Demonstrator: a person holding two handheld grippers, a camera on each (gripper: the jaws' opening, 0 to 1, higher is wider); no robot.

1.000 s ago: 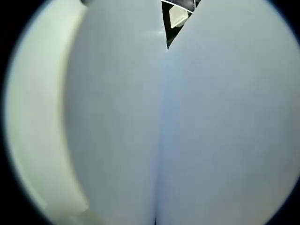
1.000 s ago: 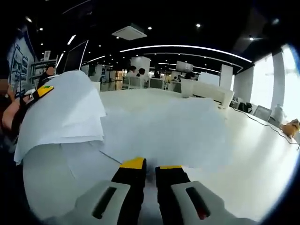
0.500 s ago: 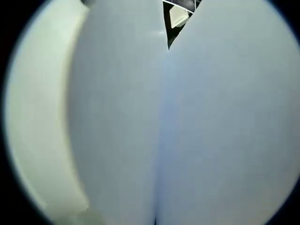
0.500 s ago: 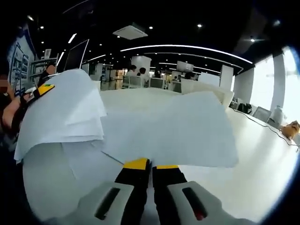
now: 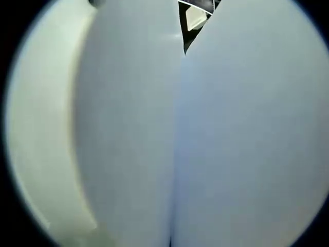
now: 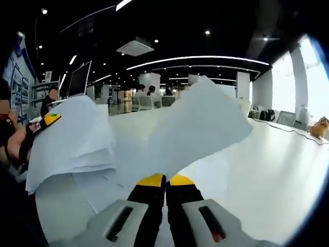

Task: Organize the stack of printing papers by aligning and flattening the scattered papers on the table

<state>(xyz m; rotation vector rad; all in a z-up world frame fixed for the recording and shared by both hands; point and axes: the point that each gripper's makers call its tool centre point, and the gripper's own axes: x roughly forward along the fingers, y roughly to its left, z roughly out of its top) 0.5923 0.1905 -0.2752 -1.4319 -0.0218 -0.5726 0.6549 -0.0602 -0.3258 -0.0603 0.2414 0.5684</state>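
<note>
Right gripper, fingers pinched on a sheet, has lifted it off the desk — gathering begins; left fingers' state cannot be told.

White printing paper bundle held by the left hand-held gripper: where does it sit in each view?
Left gripper view: the white printing paper bundle lies draped right over the lens, two sheets meeting at a central seam.
Right gripper view: it hangs at the left, drooping from the yellow-tipped left hand-held gripper.
Shared landmark: the white table.
</note>
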